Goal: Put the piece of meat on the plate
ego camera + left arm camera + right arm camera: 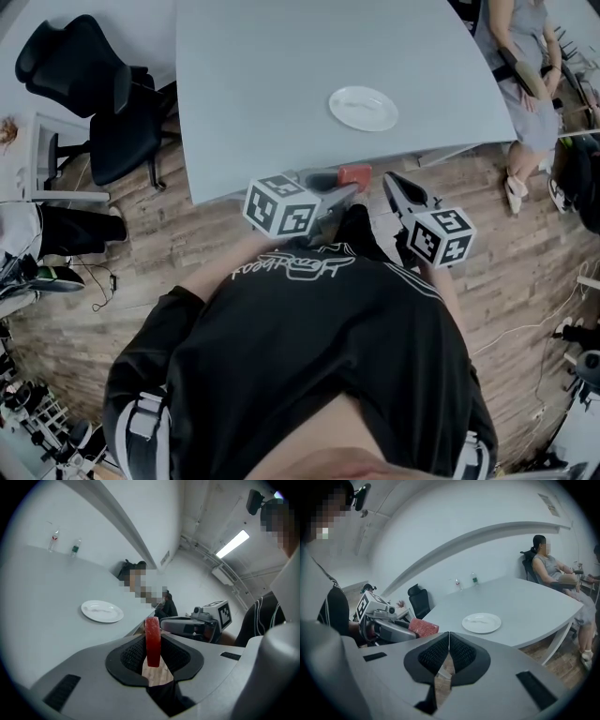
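A red slab of meat (152, 641) stands on edge between the pads of my left gripper (153, 645), which is shut on it. In the head view the meat (355, 175) shows at the table's near edge, ahead of the left gripper (345, 194). From the right gripper view the meat (423, 627) is seen side-on at the left gripper's tips. My right gripper (449, 646) is shut with nothing between its pads, and it hangs beside the left gripper (392, 184). The white plate (363, 108) lies on the grey table (281, 84), farther in and to the right, also seen as the plate (102, 611) and plate (481, 622).
Two small bottles (64, 543) stand at the table's far side. Black office chairs (89, 94) are at the left. A seated person (525, 75) is by the table's right corner. Wooden floor (216, 234) lies between me and the table.
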Demonstrator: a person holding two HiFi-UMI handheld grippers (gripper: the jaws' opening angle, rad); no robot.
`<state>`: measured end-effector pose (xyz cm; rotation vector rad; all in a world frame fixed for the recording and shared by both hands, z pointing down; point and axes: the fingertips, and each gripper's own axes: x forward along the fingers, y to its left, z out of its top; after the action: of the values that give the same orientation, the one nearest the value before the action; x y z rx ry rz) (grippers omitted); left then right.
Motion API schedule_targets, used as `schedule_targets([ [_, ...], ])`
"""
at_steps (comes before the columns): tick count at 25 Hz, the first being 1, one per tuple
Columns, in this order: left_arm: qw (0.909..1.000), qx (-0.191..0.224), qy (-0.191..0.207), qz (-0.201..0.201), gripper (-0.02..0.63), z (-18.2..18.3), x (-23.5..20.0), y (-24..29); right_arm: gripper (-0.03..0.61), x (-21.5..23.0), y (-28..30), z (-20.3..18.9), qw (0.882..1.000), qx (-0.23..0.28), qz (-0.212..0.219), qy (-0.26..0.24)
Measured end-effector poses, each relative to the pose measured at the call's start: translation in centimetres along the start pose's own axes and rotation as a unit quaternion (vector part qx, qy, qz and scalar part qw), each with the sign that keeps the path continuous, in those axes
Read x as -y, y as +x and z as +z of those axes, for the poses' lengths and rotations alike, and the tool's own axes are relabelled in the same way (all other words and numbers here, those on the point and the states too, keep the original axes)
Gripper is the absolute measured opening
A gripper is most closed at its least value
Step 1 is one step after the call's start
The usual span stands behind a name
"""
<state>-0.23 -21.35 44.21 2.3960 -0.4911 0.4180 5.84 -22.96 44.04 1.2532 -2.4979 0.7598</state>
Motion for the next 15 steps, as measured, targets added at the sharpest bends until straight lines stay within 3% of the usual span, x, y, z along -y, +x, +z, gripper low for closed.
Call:
schedule_targets([
  [15,0.9986,-0.008,-0.041,0.034,0.091,5.6,-6.1,7.0,0.009,9.3,4.7,4.7,0.999,-0.031,0.029,0.006],
])
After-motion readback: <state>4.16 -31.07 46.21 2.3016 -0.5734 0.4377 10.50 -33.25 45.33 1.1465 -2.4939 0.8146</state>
